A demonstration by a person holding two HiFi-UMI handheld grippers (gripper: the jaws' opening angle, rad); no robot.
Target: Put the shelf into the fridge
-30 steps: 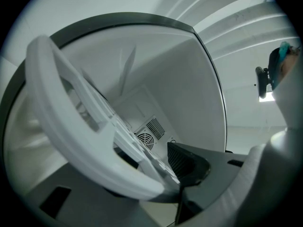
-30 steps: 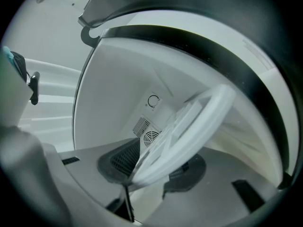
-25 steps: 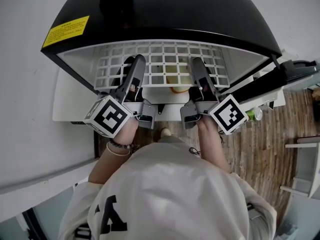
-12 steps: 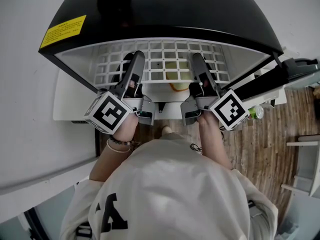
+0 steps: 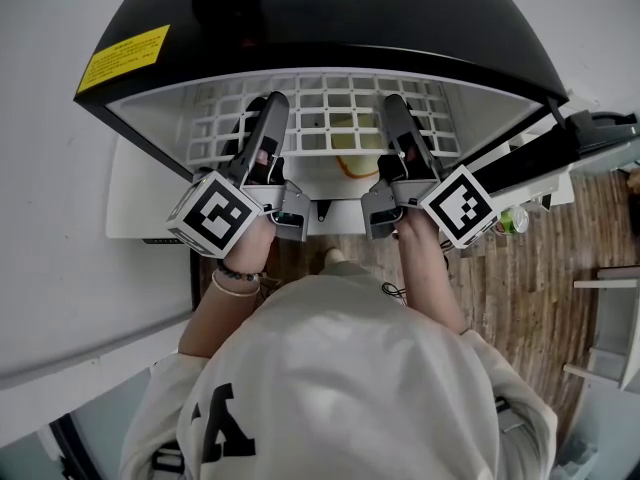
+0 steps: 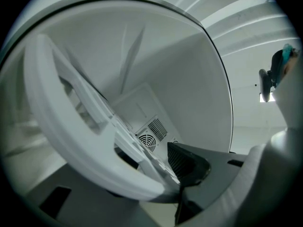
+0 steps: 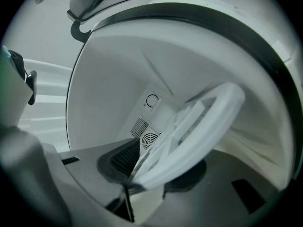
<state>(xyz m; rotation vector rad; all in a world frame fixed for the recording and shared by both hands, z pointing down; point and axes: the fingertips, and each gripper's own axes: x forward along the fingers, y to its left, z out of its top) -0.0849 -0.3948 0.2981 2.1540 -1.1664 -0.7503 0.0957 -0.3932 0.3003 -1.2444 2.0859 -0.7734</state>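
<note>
Head view: from above the person, looking steeply down on the fridge [image 5: 330,28] top and its open mouth, both hands in frame.

Left gripper view: rides the left gripper [image 5: 268,108], very near, and faces into the cavity toward the far-wall vent [image 6: 149,137].

Right gripper view: mirrors it from the right gripper [image 5: 393,108].

All three views share the shelf [image 5: 300,118].

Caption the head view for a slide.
Left gripper and right gripper hold the shelf inside the open fridge.
</note>
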